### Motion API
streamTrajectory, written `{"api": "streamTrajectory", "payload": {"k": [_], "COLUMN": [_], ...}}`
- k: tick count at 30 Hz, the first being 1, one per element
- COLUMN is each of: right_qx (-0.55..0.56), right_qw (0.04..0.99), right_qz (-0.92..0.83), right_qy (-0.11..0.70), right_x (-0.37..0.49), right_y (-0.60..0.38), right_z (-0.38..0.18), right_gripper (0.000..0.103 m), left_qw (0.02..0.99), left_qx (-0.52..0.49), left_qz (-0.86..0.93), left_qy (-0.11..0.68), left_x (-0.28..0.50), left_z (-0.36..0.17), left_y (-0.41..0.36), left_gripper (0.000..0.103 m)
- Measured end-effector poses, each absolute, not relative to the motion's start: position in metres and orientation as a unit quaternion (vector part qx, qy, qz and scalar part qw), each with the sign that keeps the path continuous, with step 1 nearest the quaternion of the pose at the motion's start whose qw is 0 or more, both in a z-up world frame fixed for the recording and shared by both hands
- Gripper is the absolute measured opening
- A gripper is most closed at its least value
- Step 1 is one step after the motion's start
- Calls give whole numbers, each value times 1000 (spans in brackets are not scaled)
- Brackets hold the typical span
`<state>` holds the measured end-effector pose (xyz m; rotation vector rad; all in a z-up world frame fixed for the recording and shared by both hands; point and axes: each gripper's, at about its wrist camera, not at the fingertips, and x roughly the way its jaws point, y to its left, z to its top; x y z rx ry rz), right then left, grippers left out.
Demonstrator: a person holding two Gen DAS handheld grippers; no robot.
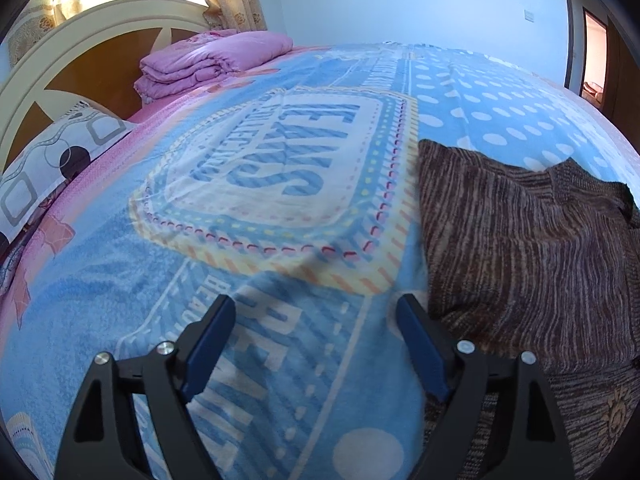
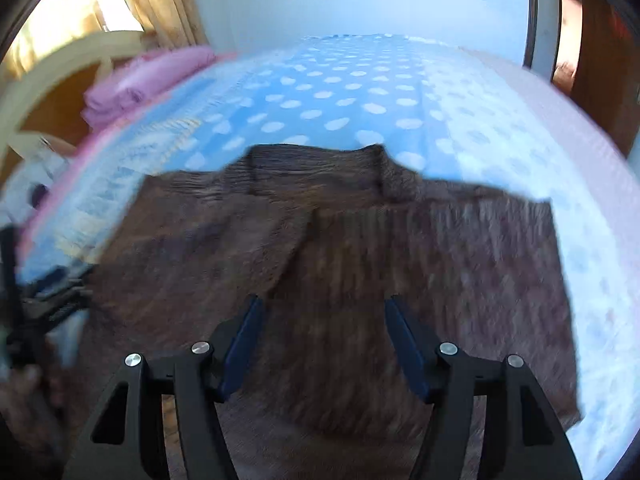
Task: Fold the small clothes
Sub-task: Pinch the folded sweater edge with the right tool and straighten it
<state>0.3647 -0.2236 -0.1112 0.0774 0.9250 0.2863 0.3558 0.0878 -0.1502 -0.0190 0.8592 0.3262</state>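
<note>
The left hand-held gripper [image 1: 316, 312] hangs over a bed covered by a light-blue fleece blanket [image 1: 200, 288] with white dots and a large printed emblem. Its blue-padded jaws stand wide apart with only blanket showing between them. Just beside its right finger, and stretching ahead of it on that side, lies the brown knitted garment with fine pale streaks [image 1: 528, 248], spread flat on the blanket.

The right hand-held gripper [image 2: 322, 312] hovers directly above that same brown garment [image 2: 360, 248]; its jaws are parted to a middling width and nothing is pinched between the pads. This view is smeared by motion. The garment's collar sits ahead of the fingertips, with one side folded inward over the body and an edge running diagonally ahead of the left finger.

Far ahead and to the left of both grippers a folded pink quilt [image 1: 212, 60] rests by the cream and wood headboard [image 1: 92, 44]. A patterned pillow [image 1: 52, 160] lies nearer on that side.
</note>
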Motion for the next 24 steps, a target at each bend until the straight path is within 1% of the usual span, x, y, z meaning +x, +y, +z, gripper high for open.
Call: {"api": "streamTrajectory", "payload": {"k": [1,2,4,5,6,7,8,10,13,14,17,19,22,24], "right_qx": [48,52,39,25,12,1,-3,0,-16,-25,-60,-65,-60,-32], "right_qw": [881,878,868,867,867,867,869,875,886,888,889,879,880,886], "right_qz": [154,167,180,171,163,161,159,163,171,169,150,148,113,114], "right_qy": [444,445,462,468,470,472,468,457,431,426,428,448,458,449], "right_x": [359,358,353,351,351,352,351,345,331,327,327,333,340,337], "right_y": [-221,-215,-202,-198,-193,-188,-186,-188,-187,-187,-186,-190,-203,-210], "right_z": [-109,-109,-116,-120,-125,-131,-133,-126,-109,-105,-106,-118,-130,-124], "right_gripper": [49,48,48,46,39,17,7,1,1,1,1,1,2,4], "left_qw": [897,899,902,904,906,908,910,914,925,926,918,912,902,898], "left_qx": [-14,-22,-33,-39,-43,-47,-51,-60,-85,-90,-76,-58,-25,-13], "left_qz": [155,153,151,149,147,146,141,135,134,136,139,139,144,152], "left_qy": [413,409,402,398,394,390,386,377,346,341,363,381,405,413], "left_x": [355,353,350,349,347,346,345,341,330,329,337,344,351,354], "left_z": [-150,-149,-147,-146,-145,-144,-143,-140,-133,-132,-137,-142,-148,-150], "left_y": [89,91,94,96,97,98,98,100,107,109,105,100,91,88], "left_gripper": [86,86,88,92,93,94,95,95,98,103,103,103,103,103]}}
